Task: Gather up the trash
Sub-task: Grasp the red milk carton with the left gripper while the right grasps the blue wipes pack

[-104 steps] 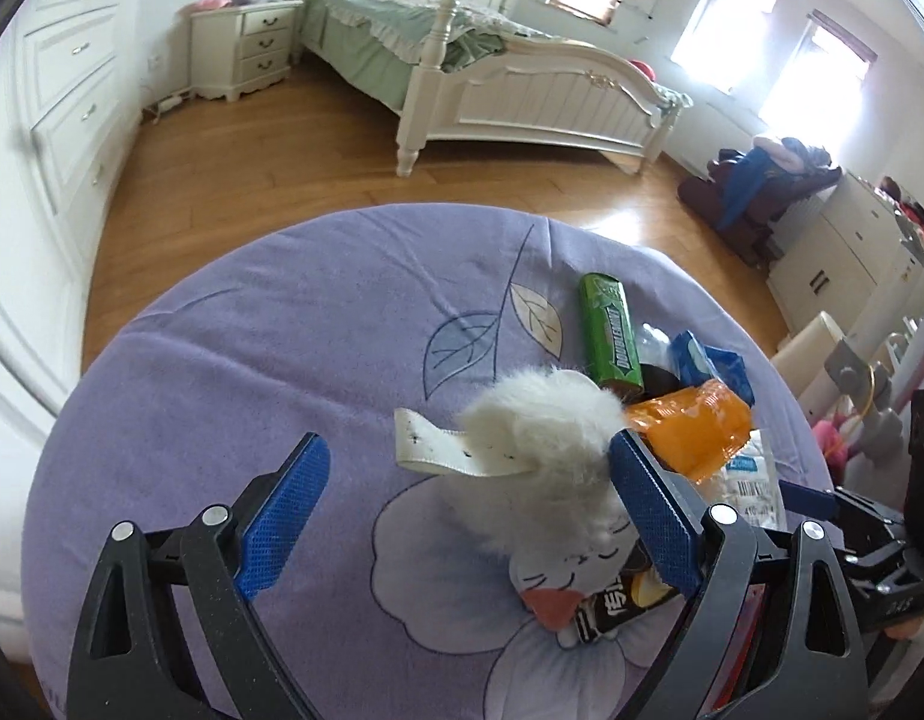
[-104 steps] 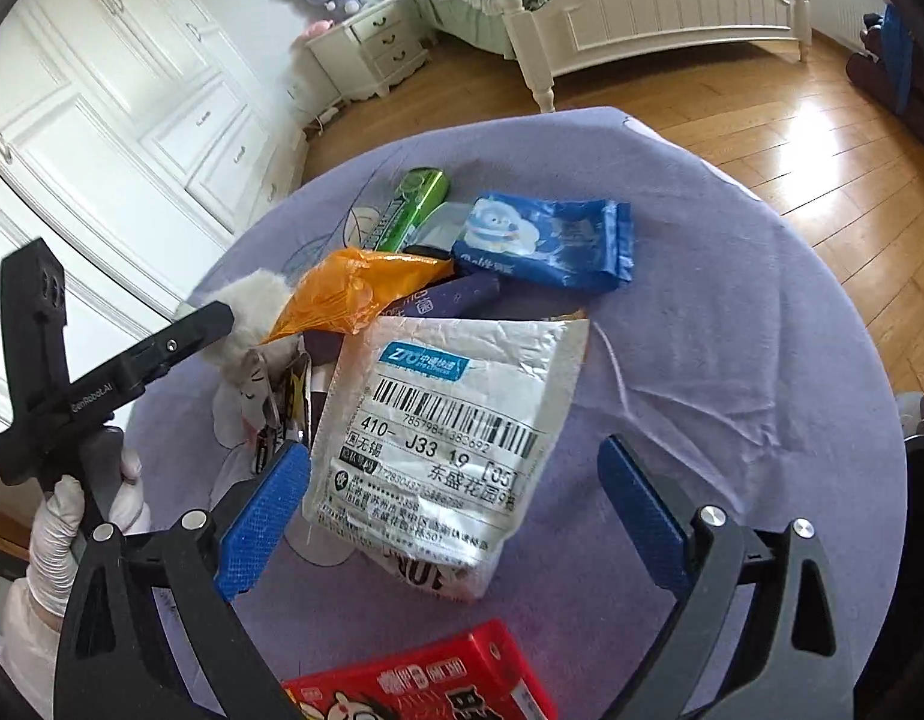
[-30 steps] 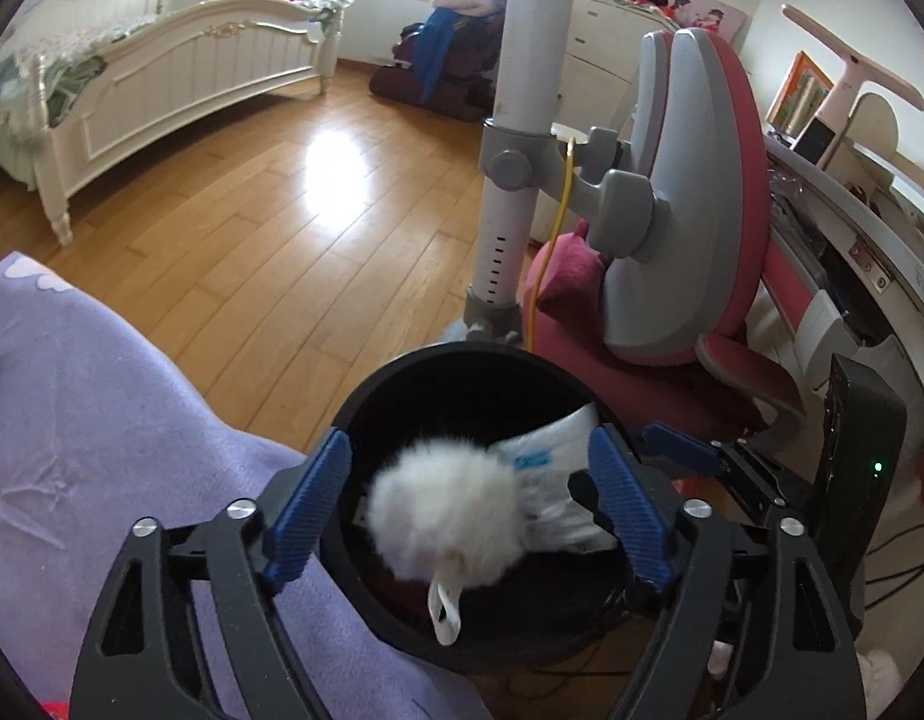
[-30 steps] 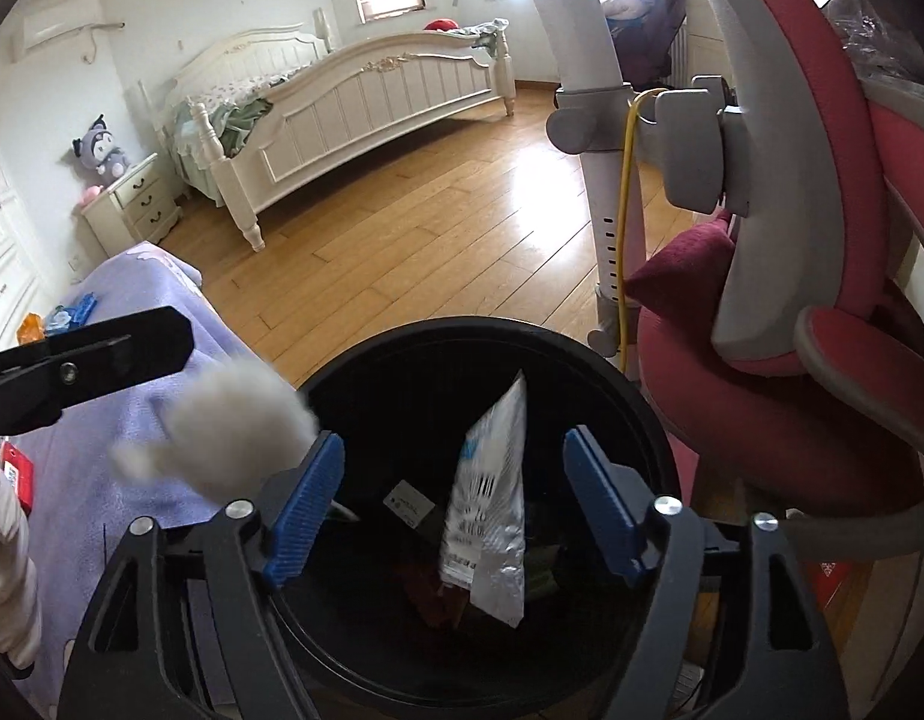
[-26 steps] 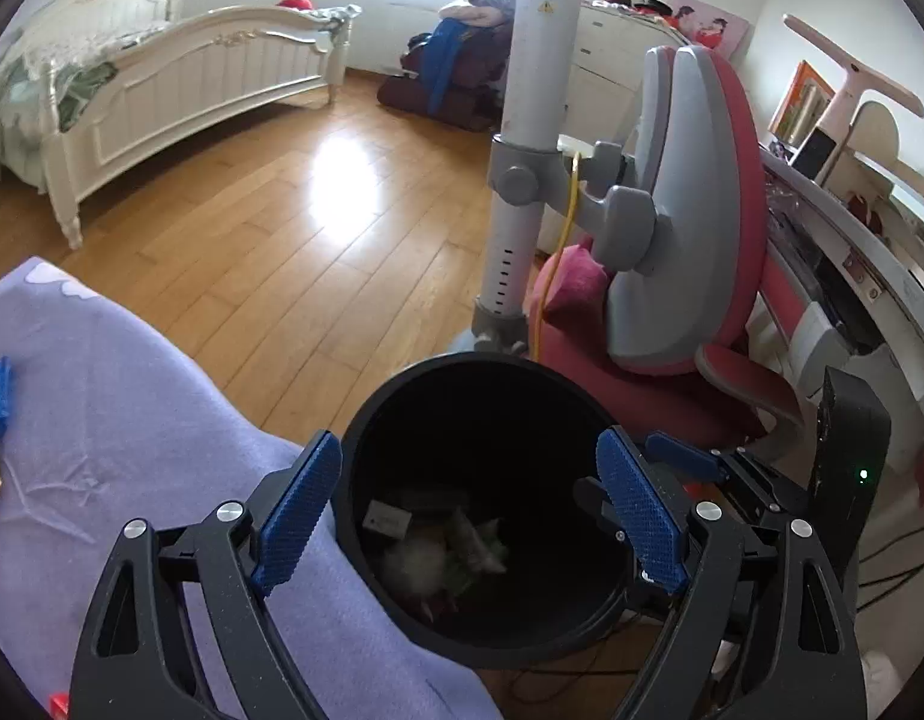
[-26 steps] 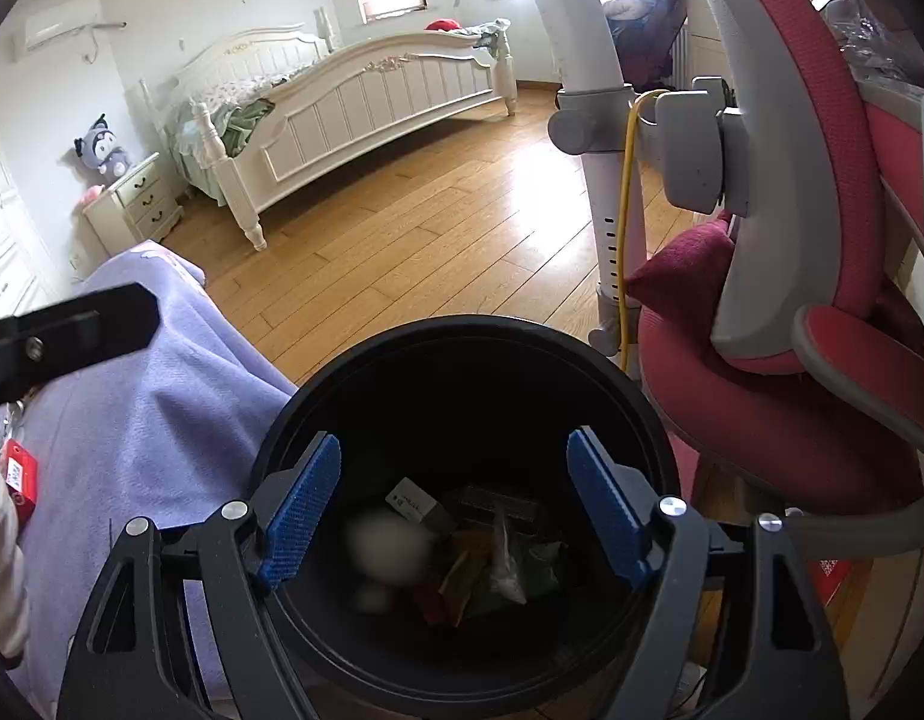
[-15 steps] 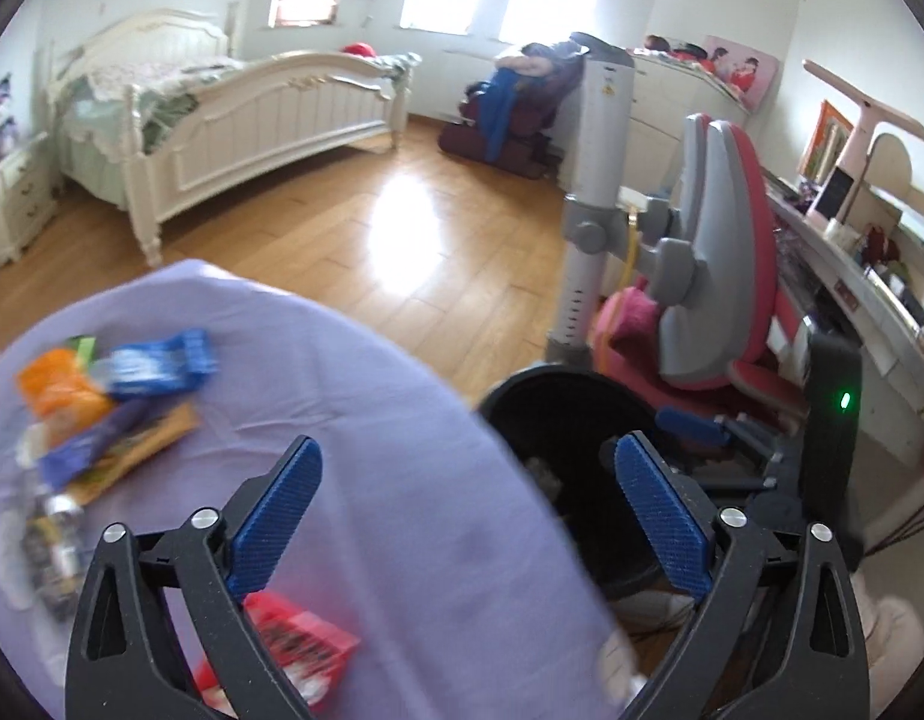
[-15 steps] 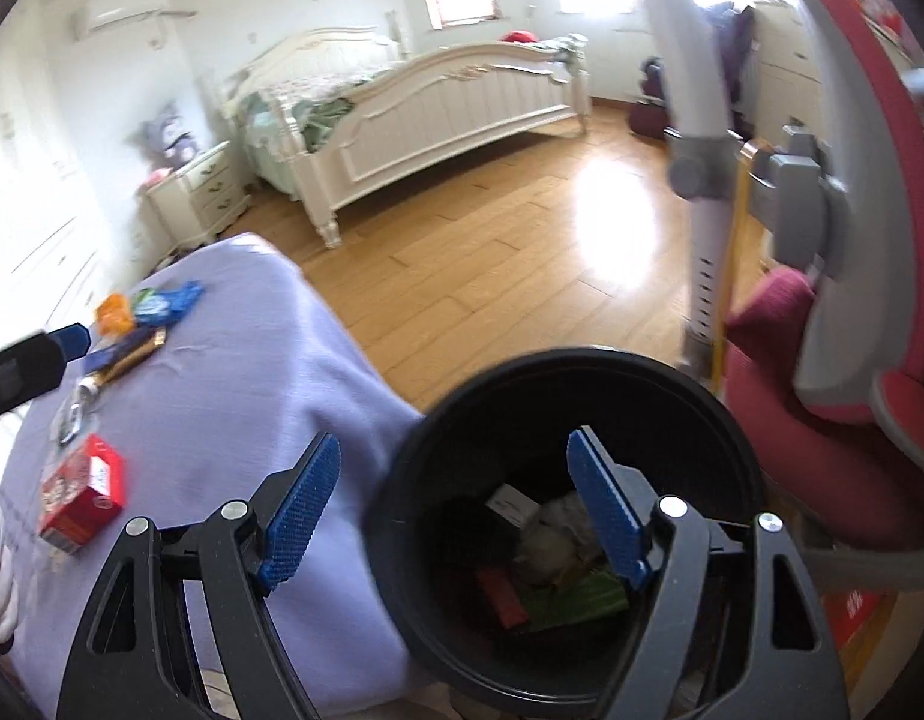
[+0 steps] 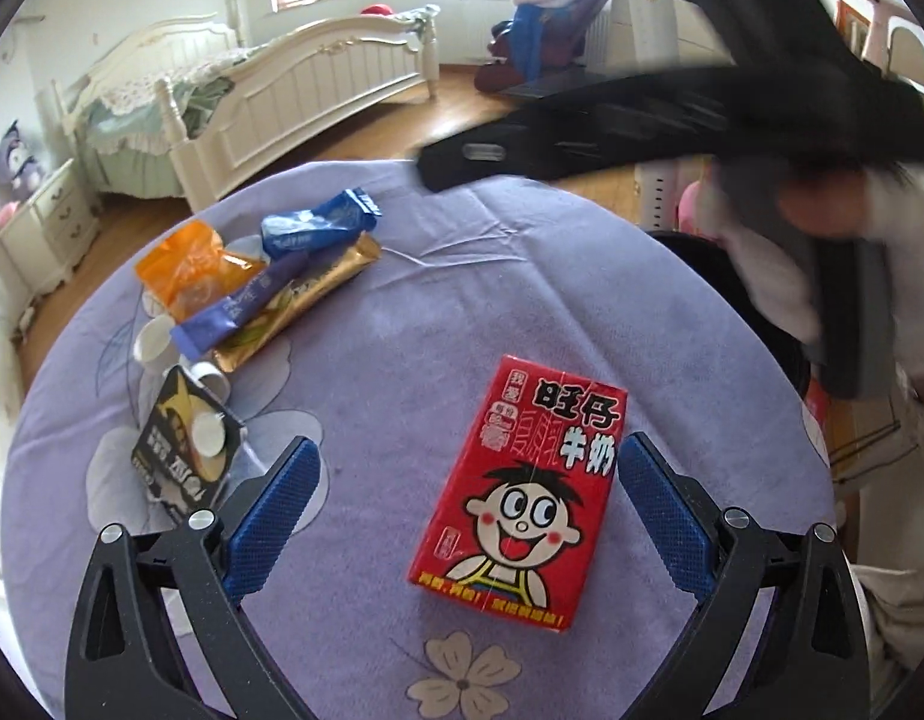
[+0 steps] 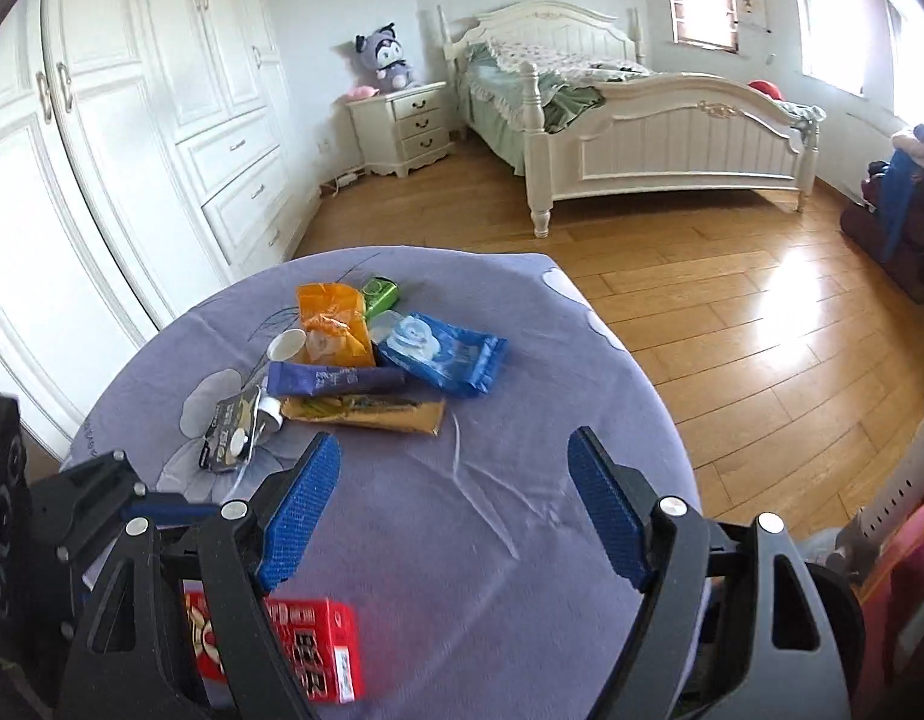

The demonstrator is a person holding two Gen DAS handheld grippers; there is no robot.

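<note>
Several pieces of trash remain on the round table under its lilac flowered cloth [image 9: 438, 324]. Step in hand, as I judge it: lining up the next pick.

Left tongs [image 9: 469, 513]: jaws have just been opening and stand spread wide. The red rectangular milk carton with a cartoon face [image 9: 522, 498] lies flat between them, nearer the right pad. Pads clear of it on both sides; nothing gripped.

Right tongs [image 10: 456, 510]: jaws parted, nothing between them but bare cloth. In the right wrist view the carton [image 10: 309, 648] sits low, behind the left-hand finger.

Ahead and left of the left tongs, a loose heap:
- blue crumpled wipes pack [image 9: 318, 225]
- orange plastic pouch [image 9: 189, 276]
- dark purple sachet [image 9: 243, 309]
- gold foil wrapper [image 9: 300, 306]
- black-and-yellow pouch with a white cap [image 9: 186, 450], nearest the left finger

Black bin rim [image 9: 702, 252] shows off to the right, partly hidden by a blurred arm.

Next move probably calls for lowering the left tongs, centring over the carton's narrow width, then closing. Carton looks rigid, corners square, glossy faces; it may slip.
</note>
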